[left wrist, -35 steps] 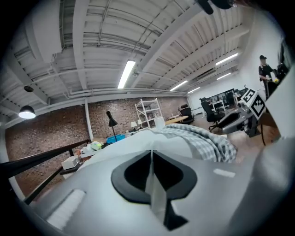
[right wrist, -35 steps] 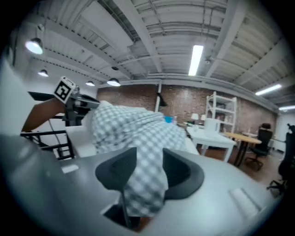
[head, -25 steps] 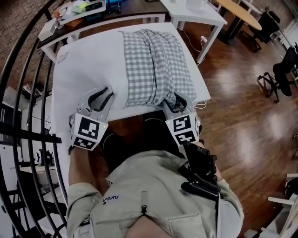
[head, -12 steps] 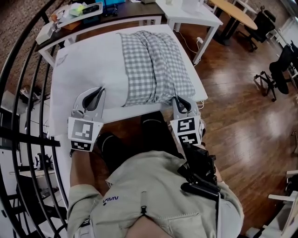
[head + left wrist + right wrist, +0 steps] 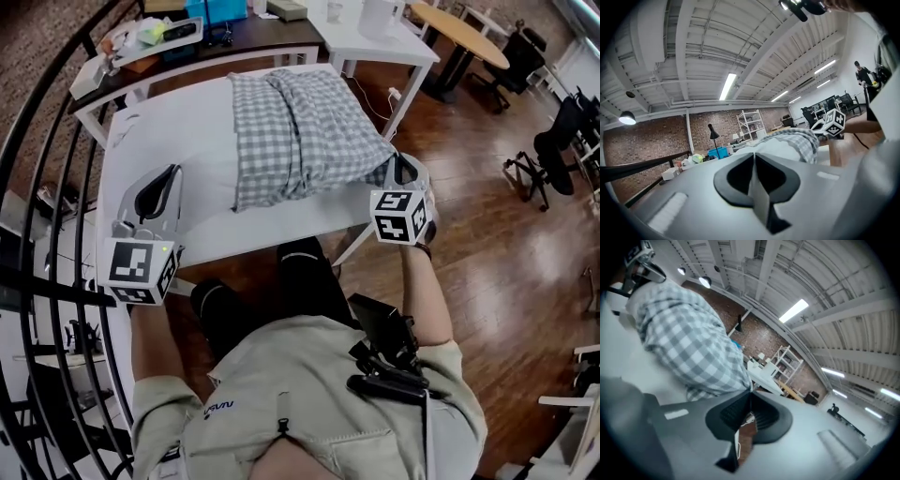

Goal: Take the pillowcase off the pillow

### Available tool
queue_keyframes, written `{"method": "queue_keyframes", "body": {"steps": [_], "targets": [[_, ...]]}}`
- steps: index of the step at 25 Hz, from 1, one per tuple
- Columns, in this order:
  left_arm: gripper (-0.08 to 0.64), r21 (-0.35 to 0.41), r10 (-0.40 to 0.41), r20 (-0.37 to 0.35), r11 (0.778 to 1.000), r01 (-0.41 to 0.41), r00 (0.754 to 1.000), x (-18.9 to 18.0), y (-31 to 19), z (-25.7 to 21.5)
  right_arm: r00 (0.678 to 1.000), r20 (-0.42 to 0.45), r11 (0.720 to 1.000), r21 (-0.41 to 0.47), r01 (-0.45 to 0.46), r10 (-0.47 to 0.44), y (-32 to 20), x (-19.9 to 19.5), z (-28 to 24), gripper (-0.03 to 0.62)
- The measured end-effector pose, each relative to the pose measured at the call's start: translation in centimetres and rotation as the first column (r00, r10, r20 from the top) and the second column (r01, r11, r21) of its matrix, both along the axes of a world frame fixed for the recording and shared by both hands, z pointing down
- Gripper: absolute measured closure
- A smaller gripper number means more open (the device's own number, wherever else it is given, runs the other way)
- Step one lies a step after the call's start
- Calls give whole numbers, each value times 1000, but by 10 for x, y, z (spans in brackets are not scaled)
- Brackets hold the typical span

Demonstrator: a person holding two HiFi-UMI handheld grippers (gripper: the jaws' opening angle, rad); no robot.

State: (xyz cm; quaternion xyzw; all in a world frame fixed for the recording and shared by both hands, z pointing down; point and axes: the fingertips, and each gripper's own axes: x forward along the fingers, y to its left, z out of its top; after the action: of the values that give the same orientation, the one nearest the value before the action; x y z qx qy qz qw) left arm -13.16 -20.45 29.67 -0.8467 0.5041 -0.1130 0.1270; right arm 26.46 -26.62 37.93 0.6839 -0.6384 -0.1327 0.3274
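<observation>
Item under task: gingham pillowcase [image 5: 300, 131], lying lengthwise on the right half of the white table [image 5: 169, 141]. As far as the head view shows, the pillow is fully inside it, so removal has not begun.
Left gripper [image 5: 169, 173]: jaws pressed together with nothing between them. It hangs over bare table top, well apart from the pillowcase's left edge.
Right gripper [image 5: 400, 161]: jaws clamped on the near right corner of the pillowcase, by the table's right edge. Its own view shows checked cloth running into the jaw tips.
Change, left: a second ago its jaws stood apart just beside the near left corner of the case. They have since closed on nothing, and the tool has moved outward to the left.
Change, right: a second ago its jaws stood wide beside the near right corner. They are now shut on the cloth, and that corner is drawn out toward the gripper.
Meaning for task: judged as one grip secured out of two. Whether the near end is the open end cannot be told.
Risk: a pull by the right gripper alone would likely drag pillow and case together toward the table edge and the wooden floor [image 5: 487, 272].
Next need: the left gripper should reopen and return to the near left corner.
</observation>
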Motion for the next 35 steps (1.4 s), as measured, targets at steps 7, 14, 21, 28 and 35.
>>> {"method": "queue_keyframes", "body": {"steps": [7, 14, 21, 28, 35], "targets": [[543, -92, 13, 21, 996, -11, 1000, 7, 7, 39, 991, 49, 977, -181, -116, 127, -48, 63, 57, 580], [485, -160, 140, 47, 978, -131, 989, 38, 35, 59, 959, 281, 934, -351, 69, 34, -21, 45, 94, 498], [458, 1, 106, 57, 994, -106, 993, 56, -2, -32, 843, 485, 966, 11, 258, -231, -16, 9, -41, 480], [341, -151, 25, 147, 989, -2, 989, 64, -150, -15, 800, 431, 906, 126, 404, -417, -65, -67, -98, 480], [363, -416, 87, 207, 909, 7, 974, 76, -172, 63, 780, 385, 859, 75, 507, -494, -112, -124, -109, 480]]}}
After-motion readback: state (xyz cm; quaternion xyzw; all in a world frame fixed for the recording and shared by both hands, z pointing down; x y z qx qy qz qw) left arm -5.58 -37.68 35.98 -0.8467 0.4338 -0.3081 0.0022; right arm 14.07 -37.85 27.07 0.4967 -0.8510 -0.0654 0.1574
